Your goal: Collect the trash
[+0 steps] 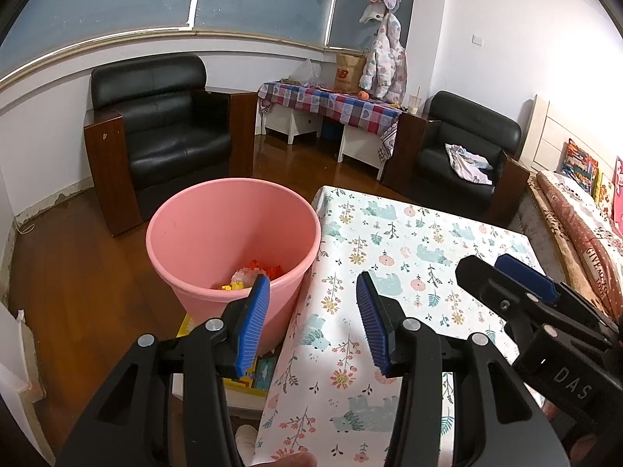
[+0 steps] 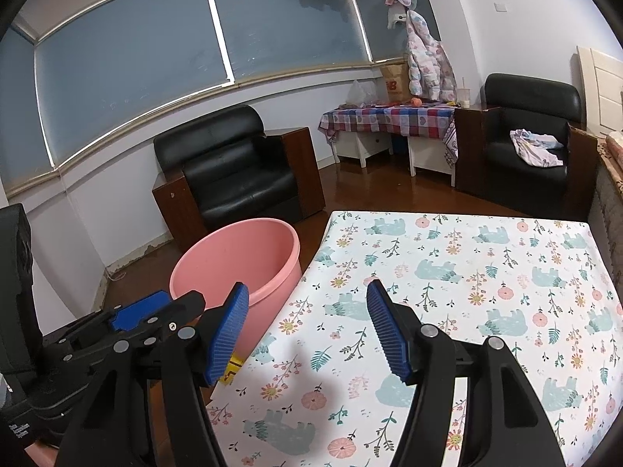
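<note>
A pink bin [image 1: 233,233] stands on the floor at the left edge of a table under a floral cloth [image 1: 409,257]. Inside it lie red, yellow and pale scraps of trash [image 1: 253,272]. My left gripper [image 1: 313,282] hovers open over the table's left edge beside the bin, with nothing between its blue pads. My right gripper [image 2: 307,292] is open and empty above the cloth [image 2: 467,292]; the bin [image 2: 237,260] lies to its left. In the left wrist view the right gripper [image 1: 502,272] shows at the right. The left gripper [image 2: 155,311] shows low on the left in the right wrist view.
Two black armchairs [image 1: 163,132] [image 1: 463,155] and a side table with a checked cloth [image 1: 335,105] stand along the far walls. A bed with a patterned blanket [image 1: 584,225] runs along the right. Yellow boxes [image 1: 249,373] lie on the floor below the bin.
</note>
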The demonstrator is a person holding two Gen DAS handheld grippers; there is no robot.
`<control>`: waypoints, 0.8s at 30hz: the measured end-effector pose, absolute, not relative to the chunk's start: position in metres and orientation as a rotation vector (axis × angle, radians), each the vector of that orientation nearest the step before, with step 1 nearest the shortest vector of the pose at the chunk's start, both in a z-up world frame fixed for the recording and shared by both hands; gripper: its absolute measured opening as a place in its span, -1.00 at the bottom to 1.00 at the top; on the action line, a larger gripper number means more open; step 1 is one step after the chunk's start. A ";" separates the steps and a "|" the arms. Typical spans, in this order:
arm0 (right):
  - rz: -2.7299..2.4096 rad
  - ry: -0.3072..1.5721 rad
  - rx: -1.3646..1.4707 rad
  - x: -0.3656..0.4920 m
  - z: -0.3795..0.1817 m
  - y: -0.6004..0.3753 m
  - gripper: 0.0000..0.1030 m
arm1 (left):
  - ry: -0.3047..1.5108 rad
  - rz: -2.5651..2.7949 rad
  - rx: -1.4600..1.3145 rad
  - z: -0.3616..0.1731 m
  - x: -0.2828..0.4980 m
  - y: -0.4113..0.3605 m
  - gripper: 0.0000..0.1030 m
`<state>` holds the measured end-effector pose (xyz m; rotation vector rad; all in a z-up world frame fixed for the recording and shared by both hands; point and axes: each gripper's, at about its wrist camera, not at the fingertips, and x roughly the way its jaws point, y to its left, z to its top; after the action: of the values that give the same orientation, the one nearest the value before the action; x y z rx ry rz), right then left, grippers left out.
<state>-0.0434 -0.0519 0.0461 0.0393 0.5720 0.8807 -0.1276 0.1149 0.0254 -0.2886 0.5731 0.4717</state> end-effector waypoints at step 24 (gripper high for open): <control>0.874 0.594 0.042 -0.041 0.042 -0.049 0.22 | 0.601 0.464 -0.285 0.017 -0.120 0.116 -0.10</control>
<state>-0.0406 -0.0494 0.0416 0.0419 0.5938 0.8741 -0.1205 0.1161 0.0172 -0.2848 0.6009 0.4638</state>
